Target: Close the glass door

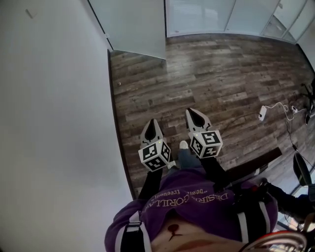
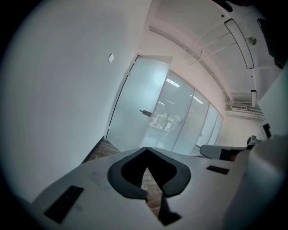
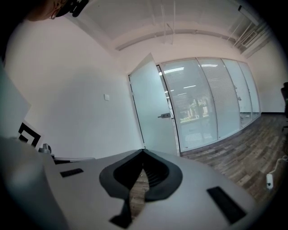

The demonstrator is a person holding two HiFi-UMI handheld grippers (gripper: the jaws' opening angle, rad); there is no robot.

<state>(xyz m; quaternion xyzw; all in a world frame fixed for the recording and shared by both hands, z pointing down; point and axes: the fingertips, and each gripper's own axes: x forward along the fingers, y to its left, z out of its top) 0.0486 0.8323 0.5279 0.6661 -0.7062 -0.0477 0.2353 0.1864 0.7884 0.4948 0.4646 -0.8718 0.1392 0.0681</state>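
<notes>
A frosted glass door (image 1: 135,24) stands ajar by the white wall, some way ahead of me. The door (image 3: 153,112) carries a dark lever handle (image 3: 164,116) at mid-height; the same door (image 2: 132,108) and handle (image 2: 145,112) show in the left gripper view. My left gripper (image 1: 151,124) and right gripper (image 1: 196,114) hang side by side low over the wooden floor, far from the door. Both are shut, tips meeting, with nothing between them. The left gripper (image 2: 145,149) and right gripper (image 3: 143,152) point toward the door.
A white wall (image 1: 54,108) runs along my left. Frosted glass partitions (image 1: 221,15) line the far side of the wood floor (image 1: 221,74). A white charger and cable (image 1: 262,113) lie on the floor at right, next to dark furniture (image 1: 256,165).
</notes>
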